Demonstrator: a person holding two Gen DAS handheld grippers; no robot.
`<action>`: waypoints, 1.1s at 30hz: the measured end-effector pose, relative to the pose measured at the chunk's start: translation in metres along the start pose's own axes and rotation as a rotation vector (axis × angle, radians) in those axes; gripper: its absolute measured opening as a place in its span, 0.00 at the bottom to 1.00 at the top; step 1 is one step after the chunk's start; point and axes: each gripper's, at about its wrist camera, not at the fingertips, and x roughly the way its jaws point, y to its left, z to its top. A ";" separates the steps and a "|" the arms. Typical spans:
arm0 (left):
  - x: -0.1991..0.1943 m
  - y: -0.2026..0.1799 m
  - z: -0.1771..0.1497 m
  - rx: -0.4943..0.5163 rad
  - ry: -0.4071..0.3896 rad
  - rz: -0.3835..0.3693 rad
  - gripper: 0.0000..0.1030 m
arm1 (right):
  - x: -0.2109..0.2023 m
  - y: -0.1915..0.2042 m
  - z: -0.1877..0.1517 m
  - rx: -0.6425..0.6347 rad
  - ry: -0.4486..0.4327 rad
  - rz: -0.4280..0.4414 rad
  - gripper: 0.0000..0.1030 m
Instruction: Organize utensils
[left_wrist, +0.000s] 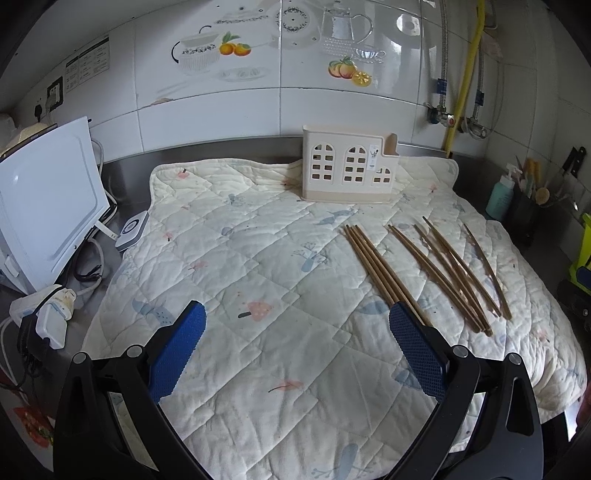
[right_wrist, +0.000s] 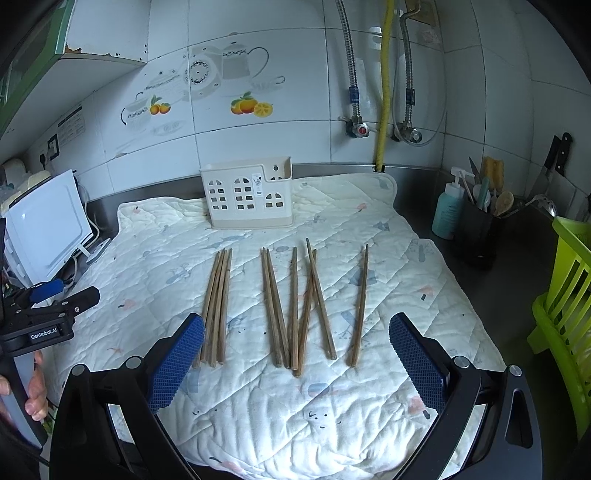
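Chopsticks (right_wrist: 291, 306) lying loose on quilted mat (right_wrist: 369, 424), none in holder (right_wrist: 246, 197) standing at mat's back edge | nothing sorted yet, I'm judging | count: about eleven sticks, one tight bundle of four, rest scattered | I'm holding left gripper (left_wrist: 297, 325) and right gripper (right_wrist: 295, 332) spread wide, gripping nothing

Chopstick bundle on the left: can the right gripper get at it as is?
Probably yes. The right gripper is open, the bundle lies beside its left finger, nothing covering it.
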 end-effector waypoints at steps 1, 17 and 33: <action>0.000 0.000 0.000 0.001 -0.001 0.001 0.95 | 0.000 0.000 0.000 0.000 -0.001 -0.002 0.94; -0.001 0.001 0.002 -0.003 -0.007 0.011 0.95 | -0.001 -0.001 0.000 0.008 0.000 0.003 0.94; 0.000 -0.002 0.004 -0.014 -0.001 0.009 0.94 | 0.000 -0.011 -0.004 0.027 -0.004 0.000 0.94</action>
